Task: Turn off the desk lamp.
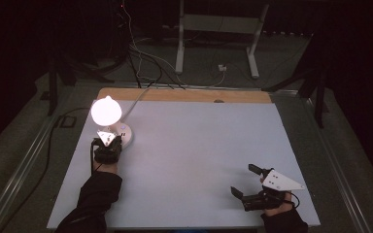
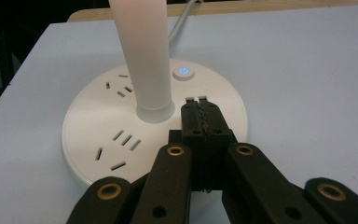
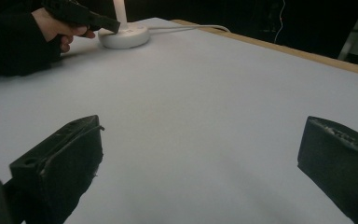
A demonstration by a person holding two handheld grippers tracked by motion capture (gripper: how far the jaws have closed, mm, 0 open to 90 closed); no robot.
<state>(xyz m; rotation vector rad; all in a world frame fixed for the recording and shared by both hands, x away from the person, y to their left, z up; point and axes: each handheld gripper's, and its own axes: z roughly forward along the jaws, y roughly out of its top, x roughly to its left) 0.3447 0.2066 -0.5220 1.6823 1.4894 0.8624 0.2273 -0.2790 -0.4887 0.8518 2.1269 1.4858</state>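
Note:
A white desk lamp glows at the table's left, its lit round head above a round base with socket slots and a small button showing a blue light. My left gripper is shut, jaws pressed together, tips over the base just short of the button, beside the white stem. In the high view the left gripper sits at the base. My right gripper is open near the table's front right, jaws wide apart above bare tabletop, nothing between them.
The lamp's white cord runs off the far edge of the white tabletop, which has a wooden strip along the back. Cables and a metal stand frame lie on the dark floor beyond.

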